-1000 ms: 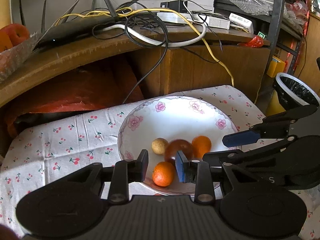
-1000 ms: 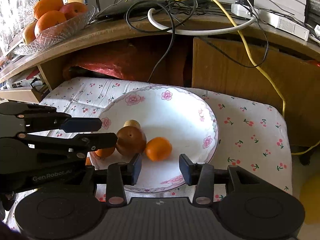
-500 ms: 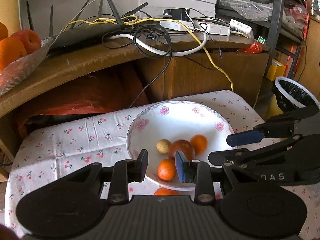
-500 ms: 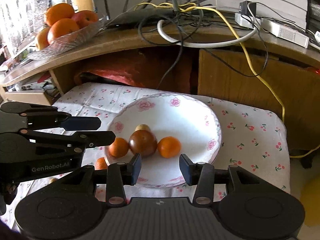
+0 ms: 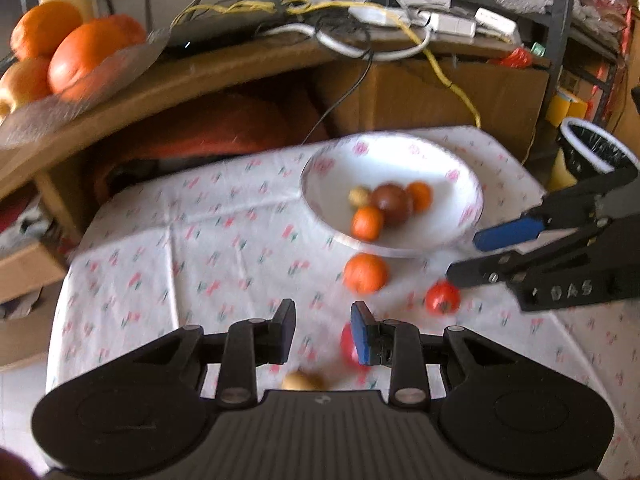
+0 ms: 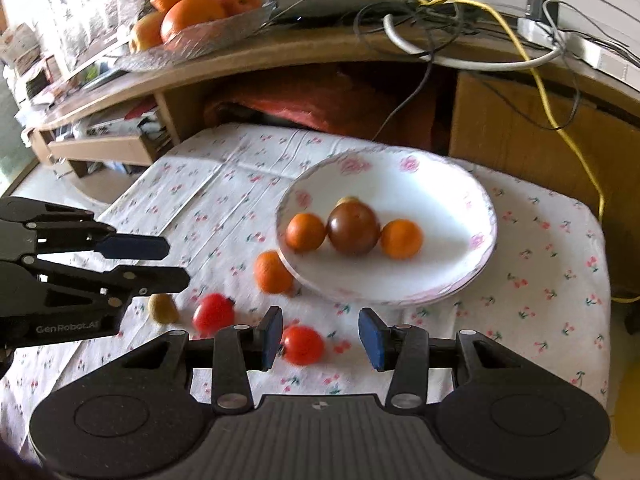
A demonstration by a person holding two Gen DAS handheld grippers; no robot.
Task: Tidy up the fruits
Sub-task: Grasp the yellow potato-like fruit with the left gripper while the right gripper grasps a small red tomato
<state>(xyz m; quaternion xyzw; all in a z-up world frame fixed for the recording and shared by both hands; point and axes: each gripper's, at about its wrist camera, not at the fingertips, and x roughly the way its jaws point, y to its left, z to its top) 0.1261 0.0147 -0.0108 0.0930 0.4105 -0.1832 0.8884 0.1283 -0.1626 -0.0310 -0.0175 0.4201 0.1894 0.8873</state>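
Cherry-print cloth [image 6: 540, 264]: the right gripper [image 6: 320, 334] hangs empty, fingers apart — a red tomato [image 6: 302, 345] just ahead, nearest its left finger. Left gripper [image 5: 322, 330], also parted, sits farther off.

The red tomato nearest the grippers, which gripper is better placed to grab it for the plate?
Probably the right gripper: its open jaws already flank that tomato. The left gripper, also open, points toward the other tomato and small brownish fruit.
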